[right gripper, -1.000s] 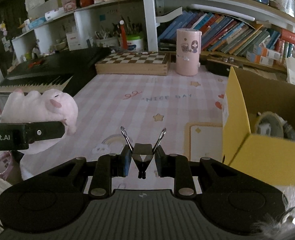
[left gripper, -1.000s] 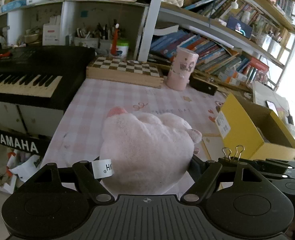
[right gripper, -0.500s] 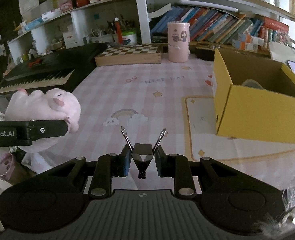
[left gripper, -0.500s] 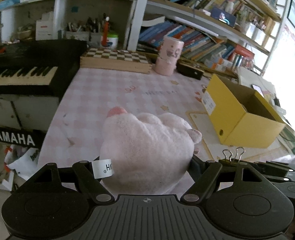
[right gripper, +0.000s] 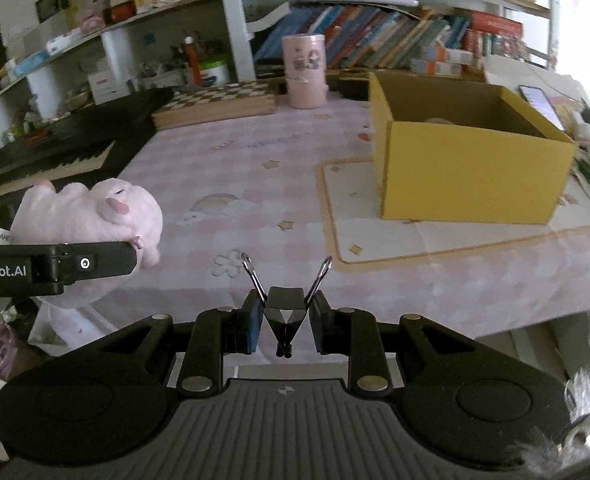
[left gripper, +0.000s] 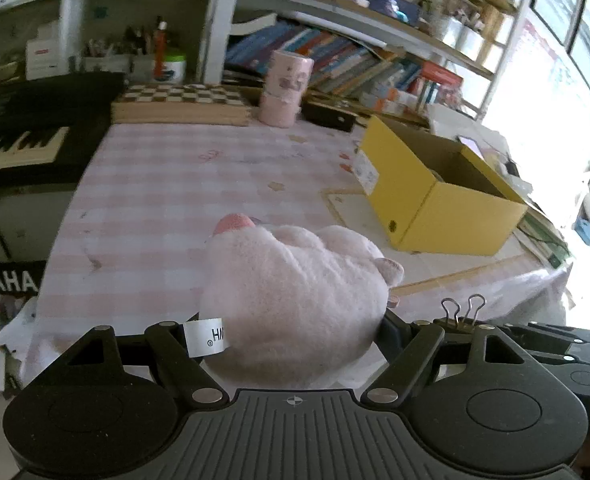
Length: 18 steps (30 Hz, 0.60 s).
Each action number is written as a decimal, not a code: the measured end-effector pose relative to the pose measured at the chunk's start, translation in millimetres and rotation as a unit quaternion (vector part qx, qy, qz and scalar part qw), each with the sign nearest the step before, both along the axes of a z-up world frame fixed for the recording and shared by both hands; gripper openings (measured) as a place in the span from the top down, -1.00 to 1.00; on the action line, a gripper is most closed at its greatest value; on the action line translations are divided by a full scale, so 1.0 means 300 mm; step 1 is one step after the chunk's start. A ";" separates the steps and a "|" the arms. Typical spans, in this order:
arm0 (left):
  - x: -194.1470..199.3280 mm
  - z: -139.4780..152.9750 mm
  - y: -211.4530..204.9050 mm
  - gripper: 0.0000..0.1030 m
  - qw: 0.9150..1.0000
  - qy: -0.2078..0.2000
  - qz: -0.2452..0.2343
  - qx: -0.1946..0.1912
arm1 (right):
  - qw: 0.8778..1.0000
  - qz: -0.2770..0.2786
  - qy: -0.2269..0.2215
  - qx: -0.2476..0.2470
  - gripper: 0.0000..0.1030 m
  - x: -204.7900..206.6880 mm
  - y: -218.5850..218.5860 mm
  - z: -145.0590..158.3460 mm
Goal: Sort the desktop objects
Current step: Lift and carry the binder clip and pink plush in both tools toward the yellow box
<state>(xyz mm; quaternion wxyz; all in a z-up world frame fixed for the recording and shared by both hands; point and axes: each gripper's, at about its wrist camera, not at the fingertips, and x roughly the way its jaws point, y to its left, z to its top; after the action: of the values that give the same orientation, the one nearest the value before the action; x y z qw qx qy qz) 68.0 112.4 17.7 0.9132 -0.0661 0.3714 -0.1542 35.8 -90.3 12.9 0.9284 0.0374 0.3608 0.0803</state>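
Yellow box [right gripper: 467,168] sits open on the desk [left gripper: 167,200], ahead and right. Left gripper [left gripper: 295,336] clasps a pink plush toy [left gripper: 295,296]; right gripper [right gripper: 285,320] is clenched on a black binder clip [right gripper: 285,312]. Carry both clear over the box rim before letting go. Box contents are mostly hidden.

Yellow box [right gripper: 471,168] contents mostly hidden behind its wall; keyboard [left gripper: 23,128] edge-cropped.
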 end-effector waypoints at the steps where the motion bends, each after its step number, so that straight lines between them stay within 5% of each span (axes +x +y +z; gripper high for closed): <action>1: 0.001 -0.001 -0.010 -0.56 1.000 0.000 -0.007 0.000 | 1.000 -0.005 0.000 -0.001 0.55 -0.009 -0.007 0.000; 18: 0.014 -0.012 -0.215 -0.56 0.995 -0.002 -0.097 -0.005 | 0.995 -0.094 0.009 -0.009 0.55 -0.118 -0.183 -0.005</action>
<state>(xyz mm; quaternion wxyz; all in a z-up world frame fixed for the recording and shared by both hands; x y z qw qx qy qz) 72.1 47.8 13.9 0.8943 -0.0342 0.3735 -0.2441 0.5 -145.4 11.4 0.9290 0.0634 0.3644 -0.0115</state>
